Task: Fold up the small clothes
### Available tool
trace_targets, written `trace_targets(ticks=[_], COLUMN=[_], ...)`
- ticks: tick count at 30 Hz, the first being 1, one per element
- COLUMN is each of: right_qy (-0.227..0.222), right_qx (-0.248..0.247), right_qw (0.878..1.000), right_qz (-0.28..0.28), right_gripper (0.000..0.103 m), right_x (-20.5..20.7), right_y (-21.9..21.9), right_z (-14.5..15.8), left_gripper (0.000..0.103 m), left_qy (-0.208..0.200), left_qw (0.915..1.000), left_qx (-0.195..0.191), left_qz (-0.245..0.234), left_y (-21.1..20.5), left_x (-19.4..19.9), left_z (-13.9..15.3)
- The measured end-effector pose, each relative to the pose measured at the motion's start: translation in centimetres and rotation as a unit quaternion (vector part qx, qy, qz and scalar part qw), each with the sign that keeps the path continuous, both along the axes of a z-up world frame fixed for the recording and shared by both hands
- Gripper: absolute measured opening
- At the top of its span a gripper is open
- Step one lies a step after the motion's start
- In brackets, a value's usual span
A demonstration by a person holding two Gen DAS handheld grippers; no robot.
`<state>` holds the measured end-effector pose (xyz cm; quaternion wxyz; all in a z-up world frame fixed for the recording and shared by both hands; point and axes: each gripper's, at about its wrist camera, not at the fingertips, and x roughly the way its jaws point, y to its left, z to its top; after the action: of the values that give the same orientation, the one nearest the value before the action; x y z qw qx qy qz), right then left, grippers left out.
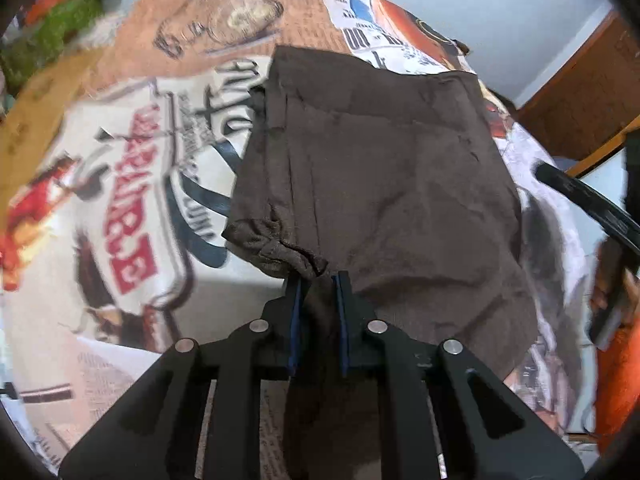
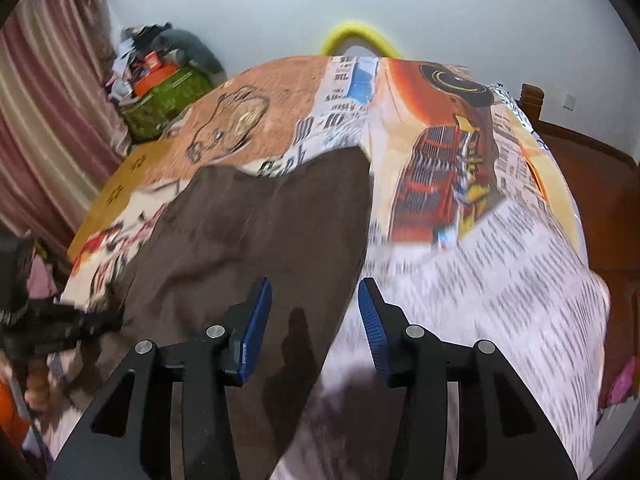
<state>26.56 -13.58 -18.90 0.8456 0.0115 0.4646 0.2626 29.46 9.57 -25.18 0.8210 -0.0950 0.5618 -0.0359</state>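
Observation:
A brown garment lies spread on a bed covered by a printed sheet. My left gripper is shut on the garment's near edge, with bunched brown cloth between its blue pads. In the right wrist view the same brown garment covers the left half of the bed. My right gripper is open and empty, just above the garment's right edge; its left pad is over the cloth, its right pad over the printed sheet.
A cluttered pile with a green box stands by the curtain at far left. A yellow foam hoop sits beyond the bed. Wooden bed frame borders the right side. The other gripper's black body shows at left.

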Motion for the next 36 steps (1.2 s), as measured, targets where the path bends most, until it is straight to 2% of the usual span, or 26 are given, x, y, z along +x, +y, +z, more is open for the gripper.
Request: trace_targets(ticks=[2, 4, 7, 12, 16, 17, 21, 24, 29, 33, 36], right_qy=[0.006, 0.007, 0.010, 0.019, 0.041, 0.045, 0.060, 0.069, 0.077, 0.074, 0.075], right_qx=[-0.010, -0.015, -0.018, -0.025, -0.021, -0.020, -0.019, -0.028, -0.041, -0.052, -0.052], right_qw=[1.000, 1.000, 1.000, 0.999, 0.998, 0.998, 0.997, 0.996, 0.995, 0.994, 0.994], right_qz=[0.003, 0.007, 0.015, 0.026, 0.033, 0.033, 0.036, 0.039, 0.047, 0.057, 0.064], right_gripper=[0.047, 0.047, 0.047, 0.048, 0.048, 0.048, 0.048, 0.048, 0.048, 0.048, 0.048], right_x=[-1.4, -2.3, -4.1, -6.5, -7.8, -8.1, -8.9, -9.2, -9.6, -9.9, -10.3], right_y=[-0.5, -0.9, -1.2, -0.6, 0.3, 0.5, 0.9, 1.0, 1.1, 1.3, 1.4], right_z=[0.2, 0.4, 0.7, 0.1, -1.2, -1.5, -2.3, -2.9, -3.8, -4.0, -4.1], left_gripper=[0.030, 0.043, 0.053, 0.054, 0.054, 0.053, 0.024, 0.012, 0.005, 0.005, 0.005], left_qy=[-0.004, -0.012, -0.030, -0.020, 0.006, 0.012, 0.012, -0.006, -0.042, -0.069, -0.071], left_qw=[0.9998, 0.9996, 0.9991, 0.9995, 0.9996, 0.9994, 0.9992, 0.9999, 0.9987, 0.9975, 0.9972], left_qx=[0.019, 0.022, 0.023, 0.013, -0.022, -0.031, -0.038, -0.004, 0.022, 0.015, 0.021], left_qz=[0.008, 0.012, 0.017, 0.021, 0.017, 0.014, 0.000, -0.014, -0.017, -0.005, 0.013], left_y=[0.0, 0.3, 0.8, 1.4, 1.0, 0.9, -0.1, -1.1, -1.3, -0.2, 1.1], left_x=[-0.6, -1.4, -3.1, -4.9, -5.2, -5.2, -5.3, -5.7, -6.3, -6.5, -6.4], left_z=[0.6, 1.3, 2.4, 1.9, 0.2, -0.2, -0.3, 0.7, 3.1, 4.9, 4.9])
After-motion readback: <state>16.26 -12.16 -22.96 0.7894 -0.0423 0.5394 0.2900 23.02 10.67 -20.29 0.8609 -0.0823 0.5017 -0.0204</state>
